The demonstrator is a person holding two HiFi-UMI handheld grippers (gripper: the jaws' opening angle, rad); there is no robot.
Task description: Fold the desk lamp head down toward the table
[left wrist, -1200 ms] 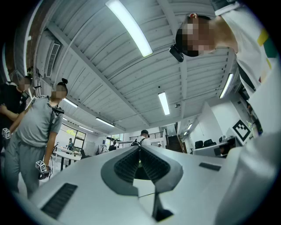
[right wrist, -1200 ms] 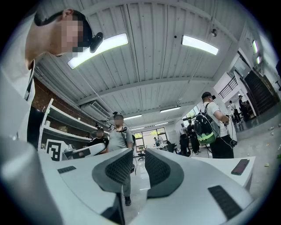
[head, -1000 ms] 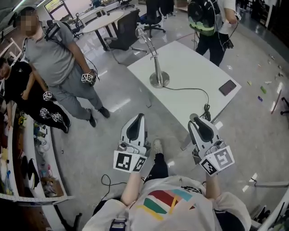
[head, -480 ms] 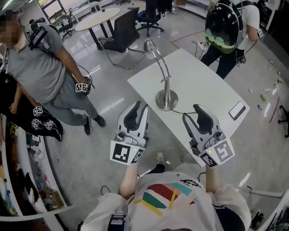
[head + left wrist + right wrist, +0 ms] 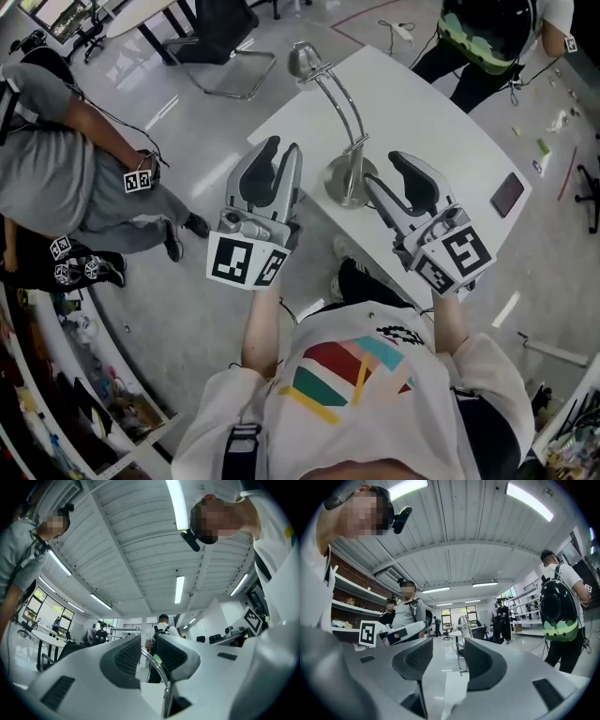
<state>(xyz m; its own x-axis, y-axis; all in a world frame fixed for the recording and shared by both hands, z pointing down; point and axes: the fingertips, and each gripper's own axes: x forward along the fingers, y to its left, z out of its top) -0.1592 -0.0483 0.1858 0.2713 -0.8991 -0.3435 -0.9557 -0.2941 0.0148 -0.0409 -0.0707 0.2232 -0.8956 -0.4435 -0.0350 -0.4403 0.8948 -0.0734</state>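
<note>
Looking down, the head view alone shows a phone [image 5: 507, 194] on the table [image 5: 441, 112]. The lamp [image 5: 349, 108] stands upright, just ahead, between the grippers. Left gripper [image 5: 281, 150] jaws are apart and hold nothing; right gripper [image 5: 386, 173] jaws are opening and hold nothing.

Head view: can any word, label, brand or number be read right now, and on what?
No text can be read.
Left marker cube and right marker cube: black-and-white square patterns, not letters.
Shirt print: small and dark, too small to read.
Phone: dark screen, nothing legible.
Desk lamp: no label visible.
</note>
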